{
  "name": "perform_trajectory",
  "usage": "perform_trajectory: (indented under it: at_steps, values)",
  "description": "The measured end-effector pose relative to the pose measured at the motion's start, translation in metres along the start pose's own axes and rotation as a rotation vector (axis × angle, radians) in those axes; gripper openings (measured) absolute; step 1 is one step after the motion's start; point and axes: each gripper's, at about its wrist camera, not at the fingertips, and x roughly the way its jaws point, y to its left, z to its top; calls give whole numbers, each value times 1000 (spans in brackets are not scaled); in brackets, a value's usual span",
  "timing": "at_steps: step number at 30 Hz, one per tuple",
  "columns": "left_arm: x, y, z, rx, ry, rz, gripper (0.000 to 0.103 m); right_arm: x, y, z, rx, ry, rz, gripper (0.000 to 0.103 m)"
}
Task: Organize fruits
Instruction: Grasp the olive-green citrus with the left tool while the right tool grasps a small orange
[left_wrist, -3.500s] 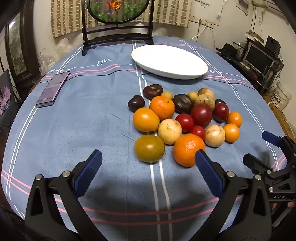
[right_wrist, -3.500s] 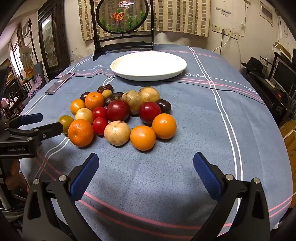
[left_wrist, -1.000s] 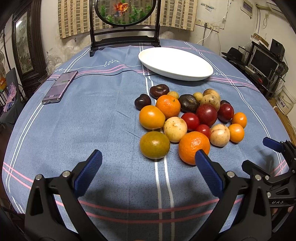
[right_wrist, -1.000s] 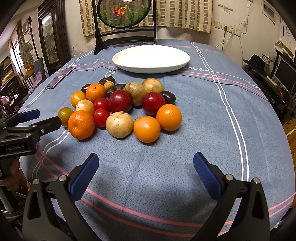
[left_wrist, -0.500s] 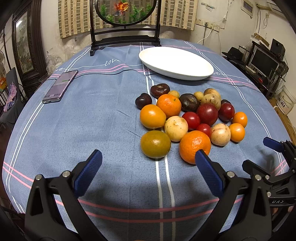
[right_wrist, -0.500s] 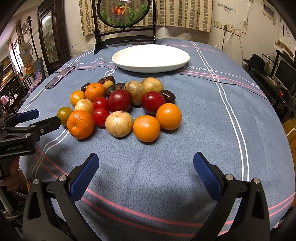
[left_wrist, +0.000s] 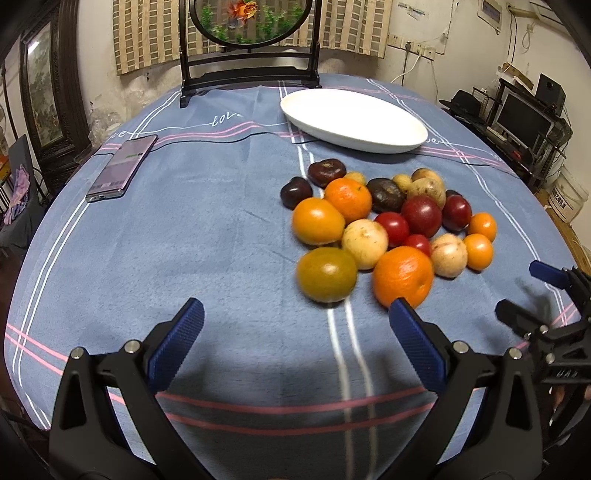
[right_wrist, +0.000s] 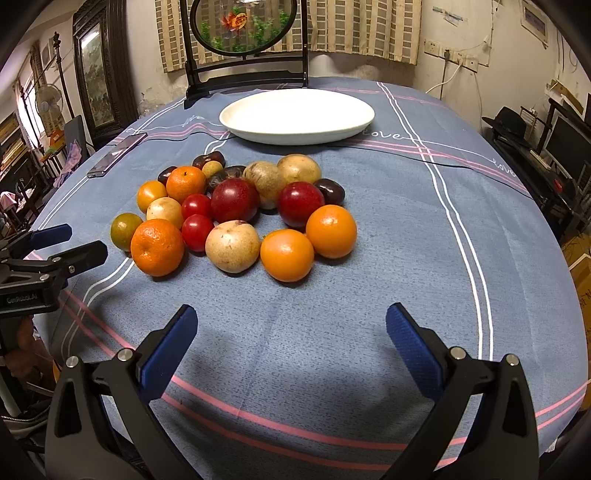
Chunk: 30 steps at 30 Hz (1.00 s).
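— How far along are you?
— Barely started: your white oval plate (right_wrist: 295, 110) holds nothing; the heap of mixed round fruits (right_wrist: 236, 214) sits just before it. Left tongs (left_wrist: 291, 321) and right tongs (right_wrist: 291, 328) gape wide, unladen.

A pile of fruit (right_wrist: 236, 210) sits bunched on a round table under a blue striped cloth (right_wrist: 406, 258), with oranges (right_wrist: 331, 231) along the near edge and red and brown pieces touching behind them. An empty white plate (right_wrist: 297, 115) lies beyond the pile, apart from it, and a phone (right_wrist: 117, 154) rests toward the far left. The right gripper (right_wrist: 290, 341) hangs over the near cloth, fingers spread wide, while the left gripper (right_wrist: 68, 243) stands parted just beside the pile's left side.
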Motion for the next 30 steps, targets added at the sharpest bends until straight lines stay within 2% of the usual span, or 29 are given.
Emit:
perform_trajectory:
  at_steps: [5,9,12,17,18,19,20,21,28,29,30]
  values:
    - [8,4,1,15,3,-7,99,2,1,-1,-5,8,9,102]
    - [25,6,2,5,49,-18,83,4,-1,0,-1,12,8,102]
    - [35,3,5,6,79,-28,82,6,-6,0,9,14,3,102]
    - [45,-10,13,42,78,-29,81,10,-15,2,25,24,-6,102]
    - [47,-11,15,48,74,-38,73,10,-16,2,25,25,-9,102]
    - [47,-13,16,58,65,-39,56,10,-17,3,25,24,-11,102]
    - [47,-15,17,72,46,-61,44,11,-19,4,24,24,-13,102]
    - [47,-16,18,76,38,-92,42,11,-21,5,23,23,-15,102]
    - [49,-12,20,63,42,-113,42,15,-22,15,-20,15,-38,102]
    - [49,-12,20,64,44,-115,42,17,-20,17,-29,15,-35,101]
    - [50,-12,21,67,44,-116,42,19,-19,19,-34,19,-32,95]
